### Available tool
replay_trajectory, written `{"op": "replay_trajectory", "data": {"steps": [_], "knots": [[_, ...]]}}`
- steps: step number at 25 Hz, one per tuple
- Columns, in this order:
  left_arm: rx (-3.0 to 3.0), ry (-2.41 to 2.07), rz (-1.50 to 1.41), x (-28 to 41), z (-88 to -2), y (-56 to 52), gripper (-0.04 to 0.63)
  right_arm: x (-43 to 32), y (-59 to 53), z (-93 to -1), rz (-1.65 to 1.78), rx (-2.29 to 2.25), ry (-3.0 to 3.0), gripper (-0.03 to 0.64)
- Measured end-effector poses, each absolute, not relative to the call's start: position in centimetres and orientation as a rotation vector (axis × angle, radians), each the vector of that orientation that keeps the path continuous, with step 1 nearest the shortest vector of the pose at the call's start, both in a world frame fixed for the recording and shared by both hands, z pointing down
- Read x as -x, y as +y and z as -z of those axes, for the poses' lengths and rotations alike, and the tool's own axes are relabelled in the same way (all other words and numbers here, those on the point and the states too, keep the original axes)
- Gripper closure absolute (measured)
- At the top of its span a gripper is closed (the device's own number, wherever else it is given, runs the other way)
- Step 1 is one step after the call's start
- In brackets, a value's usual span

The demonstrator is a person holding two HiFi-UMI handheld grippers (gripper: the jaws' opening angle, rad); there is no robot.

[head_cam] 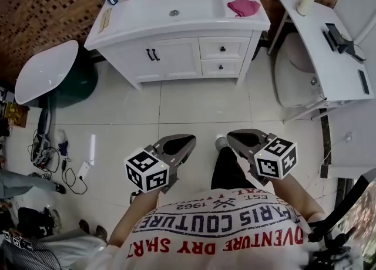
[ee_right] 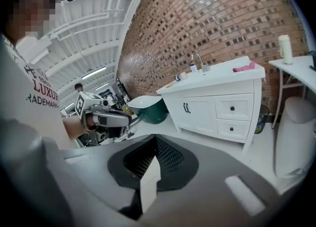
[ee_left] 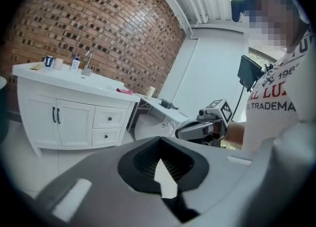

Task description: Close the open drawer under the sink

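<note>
The white wooden sink cabinet (head_cam: 135,57) carries two small white black-knobbed drawers (head_cam: 232,47) at its right end; neither looks clearly pulled out. The left gripper (head_cam: 188,141) and right gripper (head_cam: 232,137) hang well apart from it, jaws together, empty. The drawer front is likely stiff and free-sliding: press flat beside the knob.

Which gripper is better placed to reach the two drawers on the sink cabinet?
Right, slightly. The two drawers sit at the cabinet's right end, more in line with the right gripper than the left gripper. Both grippers are empty, jaws together, well back from it. Both drawers look flush already.
</note>
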State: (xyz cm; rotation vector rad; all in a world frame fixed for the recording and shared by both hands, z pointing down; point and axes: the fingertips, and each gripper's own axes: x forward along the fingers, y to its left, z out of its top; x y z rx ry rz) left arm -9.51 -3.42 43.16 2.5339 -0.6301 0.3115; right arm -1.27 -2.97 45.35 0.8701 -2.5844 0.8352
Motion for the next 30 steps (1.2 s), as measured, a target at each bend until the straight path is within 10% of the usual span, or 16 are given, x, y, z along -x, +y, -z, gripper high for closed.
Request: {"op": "replay_trajectory", "data": {"steps": [30], "knots": [[-2.701, -0.458, -0.265, 8.5, -34.3, 18.0, 0.609, 1.5, 19.8, -34.5, -0.708, -1.118, -2.669, 0.611]]}}
